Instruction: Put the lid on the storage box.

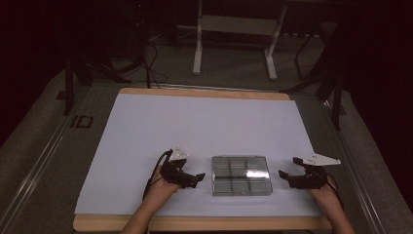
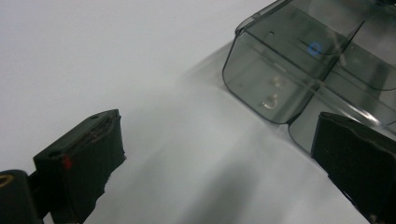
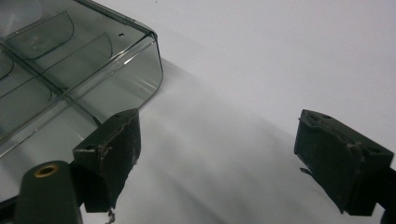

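Between the two claws, a smoky clear plastic compartment box lies flat on the white sheet that covers the tabletop. Left claw sits just beside the box's left wall, pointing at it without touching; its jaws stand wide with nothing between them, and in the left gripper view a rounded corner of the box lies just ahead of the right-hand jaw. Right claw rests just beside the box's right wall, jaws likewise spread wide and holding nothing; the right gripper view shows the box's corner just beyond its left-hand jaw, apart from the pad.

Beyond both claws the sheet runs bare to its far edge, and bare sheet also lies outward of each claw, more of it on the left. Close behind the hands, a strip of wooden tabletop edge borders the sheet. Past the far edge of the tabletop stands a white metal frame on the floor.

Thin dividers split the box into six compartments in two rows of three. Through the tinted walls the cells look bare. A small blue ring mark shows inside the box in the left gripper view; whether it carries any writing I cannot tell.
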Tool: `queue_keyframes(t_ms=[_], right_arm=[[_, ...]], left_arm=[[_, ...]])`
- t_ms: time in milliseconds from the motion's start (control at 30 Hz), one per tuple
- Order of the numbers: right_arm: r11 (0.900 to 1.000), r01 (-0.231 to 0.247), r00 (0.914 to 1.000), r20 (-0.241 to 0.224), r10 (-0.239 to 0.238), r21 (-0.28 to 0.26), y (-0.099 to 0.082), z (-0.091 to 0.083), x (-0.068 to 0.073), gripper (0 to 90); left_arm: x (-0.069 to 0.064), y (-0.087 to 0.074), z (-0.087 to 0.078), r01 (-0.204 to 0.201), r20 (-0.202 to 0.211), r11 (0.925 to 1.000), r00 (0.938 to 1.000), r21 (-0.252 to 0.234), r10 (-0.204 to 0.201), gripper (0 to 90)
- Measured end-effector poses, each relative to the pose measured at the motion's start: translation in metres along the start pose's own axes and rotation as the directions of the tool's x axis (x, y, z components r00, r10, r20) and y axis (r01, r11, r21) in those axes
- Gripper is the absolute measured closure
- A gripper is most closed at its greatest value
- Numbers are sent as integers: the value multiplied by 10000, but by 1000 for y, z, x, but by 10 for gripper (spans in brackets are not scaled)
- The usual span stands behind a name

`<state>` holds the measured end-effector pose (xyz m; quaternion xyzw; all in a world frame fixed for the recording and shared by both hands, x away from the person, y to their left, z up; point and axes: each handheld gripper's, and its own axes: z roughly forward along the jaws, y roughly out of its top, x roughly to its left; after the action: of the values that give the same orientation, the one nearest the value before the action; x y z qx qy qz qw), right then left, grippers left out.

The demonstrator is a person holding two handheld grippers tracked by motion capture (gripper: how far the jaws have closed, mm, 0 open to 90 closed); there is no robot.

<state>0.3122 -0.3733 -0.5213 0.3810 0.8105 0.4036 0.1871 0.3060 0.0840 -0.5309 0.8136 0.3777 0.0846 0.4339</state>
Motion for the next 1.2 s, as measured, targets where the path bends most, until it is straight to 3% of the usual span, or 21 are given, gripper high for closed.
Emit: queue_keyframes(t_ms=[233,400,633,833,967,1200], right_arm=[[10000,44,9998,170,-43,-83,-6,-5,0,140],[10000,37,9993,371,-35,-52,-10,-8,-2,140],[9999,-134,9987,487,134,-11,-18,-12,-5,140],[9997,-227,9974,690,231,-64,-22,-17,-8,140],[9994,-271,9948,980,292,-220,-26,-21,-9,140],[9991,-358,9920,1206,381,-209,-29,-25,-12,140]], left_arm=[[2,-8,-6,58,-274,10000,9996,20,-58,30],[-2,-13,-11,-310,-571,9995,9979,61,313,30],[-1,-19,-15,-120,-522,9998,9986,-151,112,30],[0,-23,-19,-219,-528,9992,9984,-321,202,30],[3,-26,-26,-71,-608,9986,9981,-532,38,30],[9,-34,-33,-43,-901,9993,9959,-382,9,30]])
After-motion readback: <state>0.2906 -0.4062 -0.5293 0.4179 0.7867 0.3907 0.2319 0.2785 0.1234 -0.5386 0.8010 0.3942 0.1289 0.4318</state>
